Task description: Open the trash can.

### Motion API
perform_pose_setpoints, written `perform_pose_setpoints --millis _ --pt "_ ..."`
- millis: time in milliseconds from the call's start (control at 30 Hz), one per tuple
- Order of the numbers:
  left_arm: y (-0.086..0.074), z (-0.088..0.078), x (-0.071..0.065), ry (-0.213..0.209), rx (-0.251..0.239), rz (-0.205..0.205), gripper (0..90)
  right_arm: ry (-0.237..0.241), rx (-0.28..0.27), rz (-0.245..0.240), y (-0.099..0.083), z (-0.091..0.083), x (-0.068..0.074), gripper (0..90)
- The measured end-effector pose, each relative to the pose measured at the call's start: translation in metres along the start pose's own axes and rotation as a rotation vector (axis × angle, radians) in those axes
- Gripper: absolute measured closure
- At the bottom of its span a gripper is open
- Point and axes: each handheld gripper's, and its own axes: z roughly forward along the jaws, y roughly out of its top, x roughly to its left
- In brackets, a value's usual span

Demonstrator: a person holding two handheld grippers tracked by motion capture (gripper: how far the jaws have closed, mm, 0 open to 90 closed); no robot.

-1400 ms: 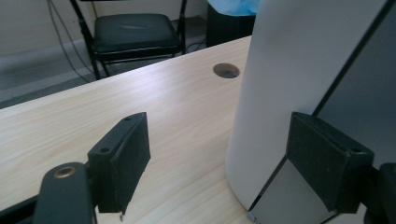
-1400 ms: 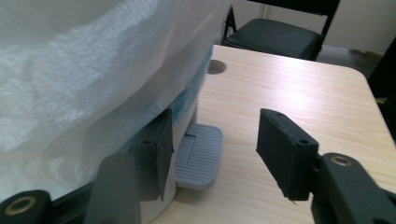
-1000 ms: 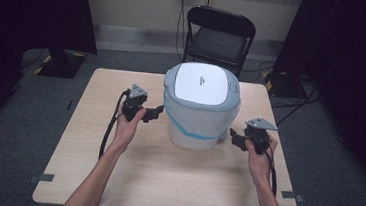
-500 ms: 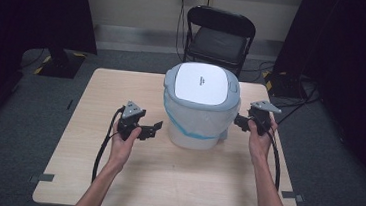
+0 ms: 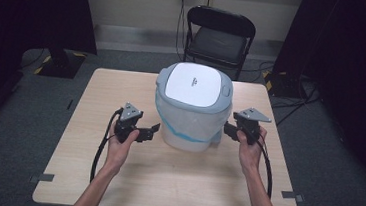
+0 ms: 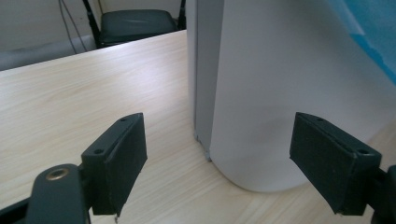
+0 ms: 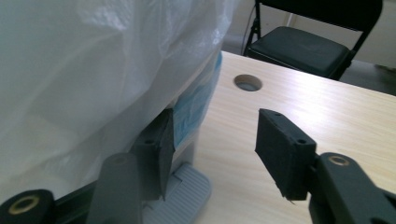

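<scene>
Bin [image 5: 193, 106] stood near the middle of the surface [image 5: 114, 177], lid [image 5: 193, 83] closed, a thin white liner bag [image 5: 179, 118] draped over its rim and down the sides, a blue band [image 5: 183, 134] of the bag low on the front. My left gripper [image 5: 149, 131] hung just beside the bin's left wall, jaws wide apart and empty; in the left gripper view the pads [image 6: 120, 161] framed the lower grey wall [image 6: 261, 93] without touching it. My right gripper [image 5: 229, 130] sat close at the bin's right side; its jaws had just been closing and stood about half open, one pad [image 7: 159, 149] tucked under the bag's overhang above the foot pedal [image 7: 184, 189], the other [image 7: 282, 156] out over bare wood, nothing clamped that I could see. I judged the bin a light, stiff plastic shell, smooth and liable to slide if pushed; the liner is soft, slippery film that would crumple and could tear, best pinched at a loose fold near the rim or the hanging edge. Hard to tell whether the inner pad touched the film. The bin's back stayed hidden, and the bag hid where the liner ends.
</scene>
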Motion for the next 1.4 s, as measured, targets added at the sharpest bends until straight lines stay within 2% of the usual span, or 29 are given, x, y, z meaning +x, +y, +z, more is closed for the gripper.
perform_pose_setpoints --millis 100,167,233,267,300,333,400,467,500,533,600,667,733,767,833,867,900,933,967,1000,1067,1100,1133,1167,1233,1367,1400 --pt "-0.001 -0.001 0.002 -0.001 -0.013 -0.044 16.9 0.02 0.011 -0.034 0.002 -0.007 0.015 48.5" --pt "-0.001 -0.003 0.005 0.027 -0.013 -0.047 14.3 0.032 0.011 -0.067 0.003 -0.01 0.024 48.5" --pt "-0.002 -0.005 0.004 0.041 -0.005 -0.028 16.1 0.06 0.012 -0.063 0.003 -0.012 0.027 44.4" --pt "-0.002 -0.005 0.005 0.04 0.001 -0.013 16.1 0.083 0.016 -0.043 0.002 -0.013 0.026 40.1" --pt "-0.002 -0.004 0.003 0.034 0.005 -0.016 16.1 0.092 0.017 -0.044 0.002 -0.014 0.025 34.1" --pt "-0.002 -0.003 0.003 0.022 0.002 -0.015 16.1 0.084 0.02 -0.062 0.002 -0.013 0.022 31.0" --pt "-0.002 -0.002 0.002 0.025 0.017 -0.001 14.3 0.024 0.037 -0.061 -0.001 -0.008 0.013 35.7" --pt "-0.003 -0.001 0.003 0.013 0.017 -0.03 12.9 -0.026 0.052 -0.05 -0.004 0.0 0.002 34.6" --pt "-0.003 0.0 0.005 0.039 0.032 -0.029 12.4 -0.034 0.055 -0.046 -0.005 0.003 -0.002 34.4" --pt "-0.003 0.001 0.007 0.083 0.046 -0.035 12.3 -0.043 0.06 -0.034 -0.006 0.01 -0.009 33.8" --pt "-0.003 0.003 0.009 0.108 0.039 -0.053 19.3 -0.058 0.05 -0.013 -0.006 0.024 -0.017 33.4" --pt "-0.004 0.004 0.012 0.092 0.038 -0.071 20.8 -0.074 0.04 0.014 -0.004 0.035 -0.019 33.4" --pt "-0.004 0.004 0.014 0.082 0.038 -0.084 21.3 -0.082 0.041 0.003 -0.002 0.041 -0.02 33.2" --pt "-0.005 0.004 0.013 0.064 0.035 -0.099 23.4 -0.084 0.044 0.016 0.001 0.053 -0.022 33.3" --pt "-0.005 0.003 0.012 0.058 0.031 -0.091 28.0 -0.076 0.044 0.019 0.002 0.057 -0.022 33.0" --pt "-0.006 0.0 0.009 0.012 0.04 -0.069 23.9 -0.054 0.026 0.031 0.007 0.067 -0.023 32.8" --pt "-0.007 0.0 0.007 -0.019 0.037 -0.067 20.8 -0.038 0.022 0.037 0.009 0.069 -0.023 32.7" --pt "-0.007 0.0 0.005 -0.022 0.036 -0.054 22.3 -0.011 0.011 0.041 0.012 0.072 -0.022 32.0" --pt "-0.007 0.0 0.004 -0.006 0.035 -0.05 23.0 0.015 0.009 0.037 0.014 0.073 -0.02 39.4" --pt "-0.007 0.001 0.005 0.001 0.036 -0.054 20.0 0.03 0.008 0.024 0.015 0.072 -0.018 43.7" --pt "-0.008 0.002 0.007 -0.016 0.034 -0.076 16.9 0.035 0.007 0.021 0.016 0.07 -0.015 50.3" --pt "-0.009 0.001 0.008 -0.02 0.032 -0.074 17.1 0.041 0.002 0.016 0.016 0.068 -0.014 55.3" --pt "-0.009 0.001 0.008 -0.02 0.032 -0.074 19.5 0.041 0.002 0.016 0.016 0.068 -0.014 55.3" --pt "-0.008 -0.001 0.009 -0.025 0.04 -0.058 21.5 0.054 -0.003 0.019 0.014 0.063 -0.01 61.1" --pt "-0.008 -0.002 0.012 -0.016 0.041 -0.058 21.1 0.079 -0.011 0.044 0.01 0.057 -0.007 63.3" --pt "-0.009 -0.003 0.021 0.004 0.036 -0.074 23.8 0.11 -0.022 0.045 0.004 0.047 -0.001 65.6" --pt "-0.011 -0.003 0.028 0.003 0.018 -0.108 28.8 0.126 -0.028 0.047 0.002 0.039 0.005 67.4"
